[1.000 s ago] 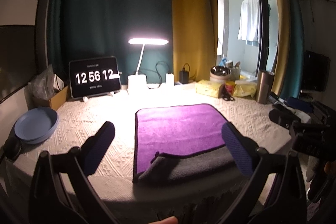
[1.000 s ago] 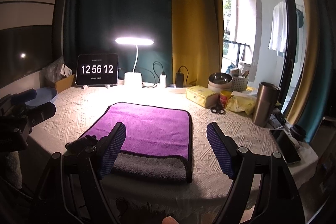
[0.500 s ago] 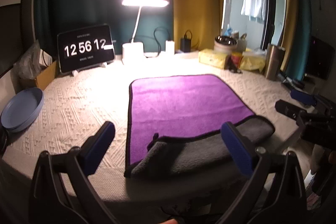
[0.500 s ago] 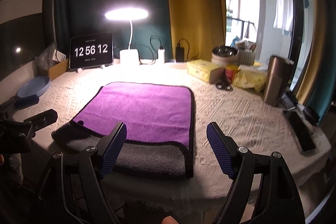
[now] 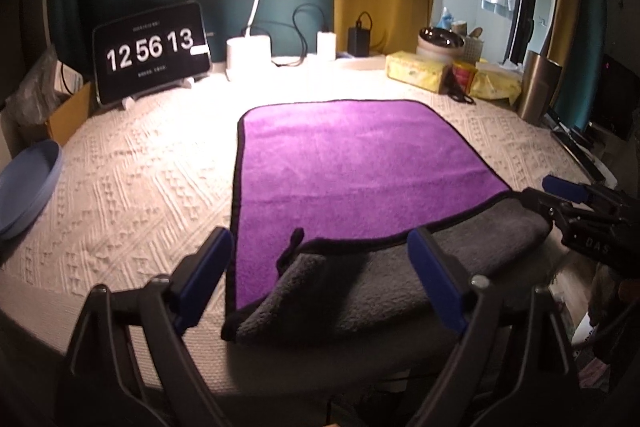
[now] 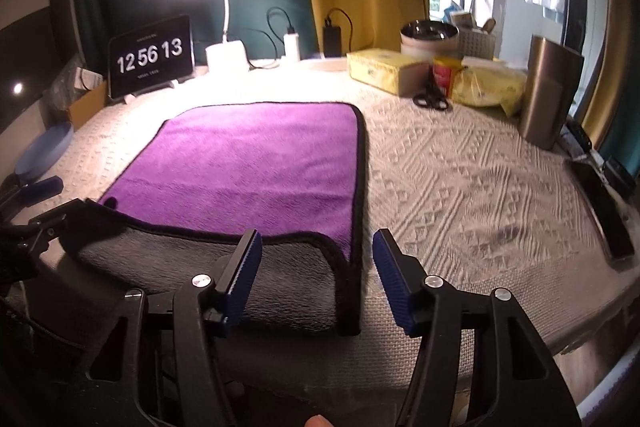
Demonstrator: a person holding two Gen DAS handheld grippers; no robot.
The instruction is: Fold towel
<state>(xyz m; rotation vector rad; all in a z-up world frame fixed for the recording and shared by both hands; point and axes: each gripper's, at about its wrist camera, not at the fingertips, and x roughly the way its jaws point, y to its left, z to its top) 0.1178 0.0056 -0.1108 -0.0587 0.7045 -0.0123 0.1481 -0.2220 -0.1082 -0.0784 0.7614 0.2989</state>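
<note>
A purple towel [image 5: 344, 163] with a black hem lies flat on the white patterned tablecloth; its near edge is turned over, showing the grey underside [image 5: 380, 279]. It also shows in the right wrist view [image 6: 248, 163]. My left gripper [image 5: 320, 267] is open, its blue pads to either side of the towel's near left corner, just short of it. My right gripper [image 6: 316, 275] is open, straddling the towel's near right corner at the table's front edge. The right gripper shows in the left wrist view [image 5: 576, 195], the left one in the right wrist view [image 6: 32, 195].
At the back stand a clock tablet [image 5: 152, 51], a lit desk lamp [image 5: 248, 59], chargers, yellow tissue boxes [image 6: 380, 71], scissors [image 6: 430, 99], a bowl and a metal tumbler [image 6: 548, 95]. A blue plate [image 5: 28, 183] sits left. A phone [image 6: 604, 211] lies right.
Both grippers have moved forward and down toward the towel's folded near edge. The right gripper's fingers have come closer together but remain open. The clock went from 12:56:12 to 12:56:13.
</note>
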